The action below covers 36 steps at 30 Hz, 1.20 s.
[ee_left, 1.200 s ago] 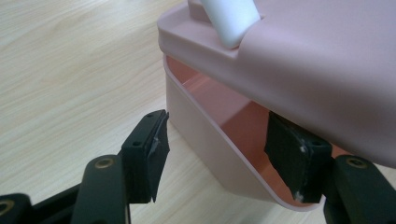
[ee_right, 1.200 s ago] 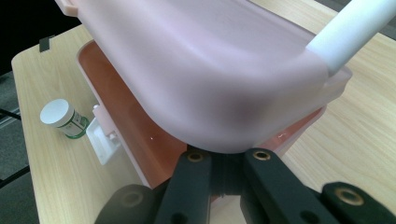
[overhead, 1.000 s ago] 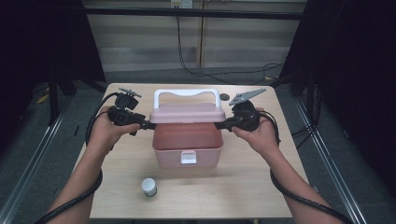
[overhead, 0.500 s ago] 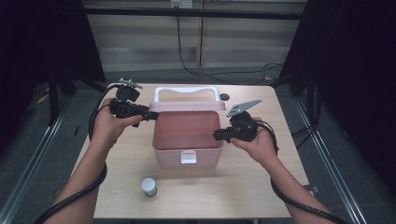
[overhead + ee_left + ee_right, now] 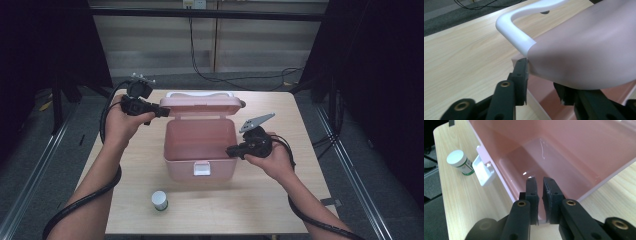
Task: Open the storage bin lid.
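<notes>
A pink box (image 5: pixel 182 170) stands open mid-table, its lid (image 5: pixel 200 106) tipped up at the back with a white handle (image 5: pixel 197 93). My left gripper (image 5: pixel 164 112) holds the lid's left corner. In the left gripper view the lid (image 5: pixel 586 50) sits between the jaws, which have just been closing on it, beside the handle (image 5: pixel 514 32). My right gripper (image 5: pixel 230 150) pinches the box's right wall near the front corner. In the right gripper view its jaws (image 5: pixel 540 180) stand almost together over that wall (image 5: pixel 574 145), after opening slightly.
A small white-capped bottle (image 5: pixel 160 200) with a green label stands on the wooden table (image 5: pixel 280 210) in front of the box, also seen in the right gripper view (image 5: pixel 459 161). A white latch (image 5: pixel 201 168) hangs on the box front. Cables trail from both grippers.
The lid has swung up from nearly shut to open, and my left hand rose with it. My right gripper left the lid and came down to the box's right wall.
</notes>
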### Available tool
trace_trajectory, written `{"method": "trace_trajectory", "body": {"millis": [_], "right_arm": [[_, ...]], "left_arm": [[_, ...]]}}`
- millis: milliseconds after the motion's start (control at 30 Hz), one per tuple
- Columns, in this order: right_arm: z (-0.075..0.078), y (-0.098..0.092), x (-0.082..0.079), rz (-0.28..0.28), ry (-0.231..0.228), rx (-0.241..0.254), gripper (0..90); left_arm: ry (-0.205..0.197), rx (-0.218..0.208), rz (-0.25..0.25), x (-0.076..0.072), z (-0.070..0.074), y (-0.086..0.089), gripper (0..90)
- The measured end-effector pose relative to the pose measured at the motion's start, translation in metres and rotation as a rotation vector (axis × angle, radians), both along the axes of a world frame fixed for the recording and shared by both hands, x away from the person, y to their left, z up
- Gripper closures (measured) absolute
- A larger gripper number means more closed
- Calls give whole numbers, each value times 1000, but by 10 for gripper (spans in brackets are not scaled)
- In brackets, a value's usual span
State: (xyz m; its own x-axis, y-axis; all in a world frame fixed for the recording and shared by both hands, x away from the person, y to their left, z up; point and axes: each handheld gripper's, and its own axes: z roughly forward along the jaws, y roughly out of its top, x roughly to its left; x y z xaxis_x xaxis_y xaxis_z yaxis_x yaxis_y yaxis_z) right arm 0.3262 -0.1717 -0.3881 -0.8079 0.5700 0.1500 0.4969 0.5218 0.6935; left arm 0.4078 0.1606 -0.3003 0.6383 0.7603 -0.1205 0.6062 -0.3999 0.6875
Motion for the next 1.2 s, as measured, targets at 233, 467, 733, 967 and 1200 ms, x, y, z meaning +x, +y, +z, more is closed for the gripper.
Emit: {"method": "trace_trajectory", "body": {"millis": [233,467,733,967,1200], "right_arm": [[-7,0,-1,10,5,18,831],[-7,2,-2,33,-9,7,860],[-9,2,-3,51,-1,9,900],[-8,2,-4,62,4,5,900],[-9,1,-3,74,2,11,900]], "left_arm": [[28,16,64,13,5,-5,728],[49,11,103,22,9,-7,755],[57,9,144,33,12,-10,783],[73,7,164,44,14,-13,797],[74,25,176,53,16,-17,812]]}}
